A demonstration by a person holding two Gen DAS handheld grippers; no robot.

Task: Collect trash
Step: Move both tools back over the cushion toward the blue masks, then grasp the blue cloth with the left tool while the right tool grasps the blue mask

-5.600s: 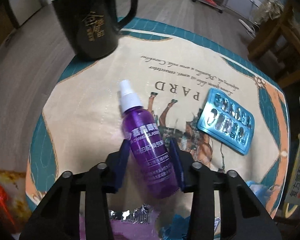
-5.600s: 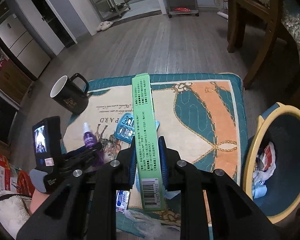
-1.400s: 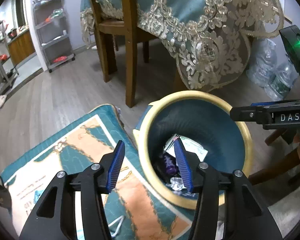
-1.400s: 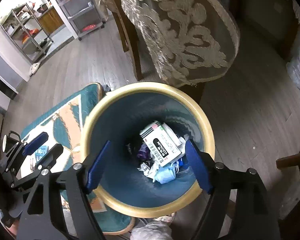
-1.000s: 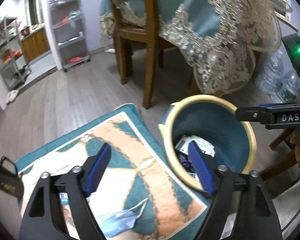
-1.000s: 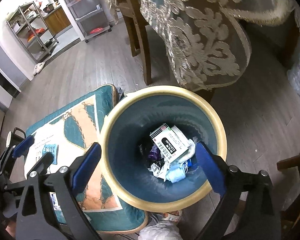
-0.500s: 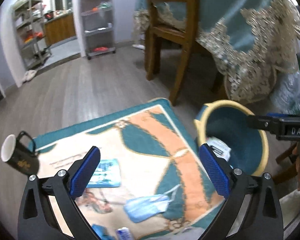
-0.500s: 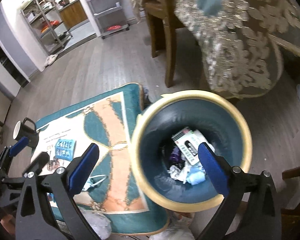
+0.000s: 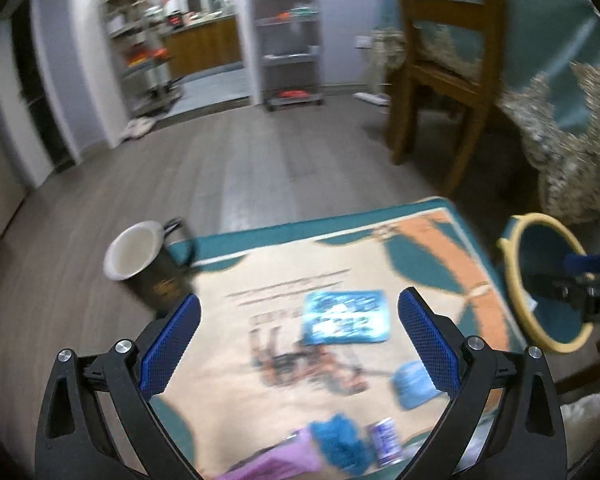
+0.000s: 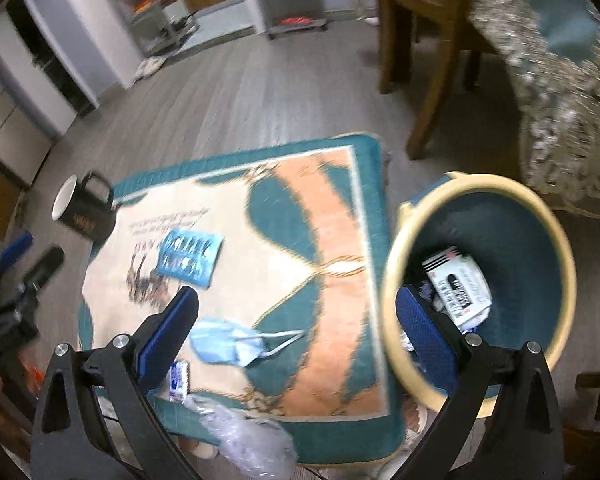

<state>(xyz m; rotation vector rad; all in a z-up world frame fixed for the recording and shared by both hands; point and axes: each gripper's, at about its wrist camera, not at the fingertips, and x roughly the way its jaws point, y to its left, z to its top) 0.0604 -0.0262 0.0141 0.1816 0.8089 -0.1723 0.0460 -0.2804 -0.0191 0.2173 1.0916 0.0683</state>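
My left gripper (image 9: pixel 299 306) is open wide above the patterned mat (image 9: pixel 440 248), with nothing between its blue pads. Just beyond it lies a blue blister pack (image 9: pixel 346 318), with a light blue face mask (image 9: pixel 412 384) nearer on the right. My right gripper (image 10: pixel 297 300) is also open and empty, its right finger over the rim of the yellow-rimmed blue bin (image 10: pixel 392 280). A white box (image 10: pixel 458 280) and other trash lie inside the bin. The face mask (image 10: pixel 228 342) lies between the right fingers; the blister pack (image 10: pixel 190 256) is farther left.
A black mug (image 9: pixel 148 268) stands at the mat's far left corner. A small sachet (image 10: pixel 179 376) and a clear plastic bag (image 10: pixel 244 436) lie at the near edge, with blue and purple scraps (image 9: pixel 332 444). Chair legs (image 10: pixel 432 120) and a lace tablecloth (image 10: pixel 560 100) stand behind the bin.
Both grippers swung left, away from the bin and over the mat. The bin slid to the right of both views; the mug and blister pack came in. The left jaws widened slightly.
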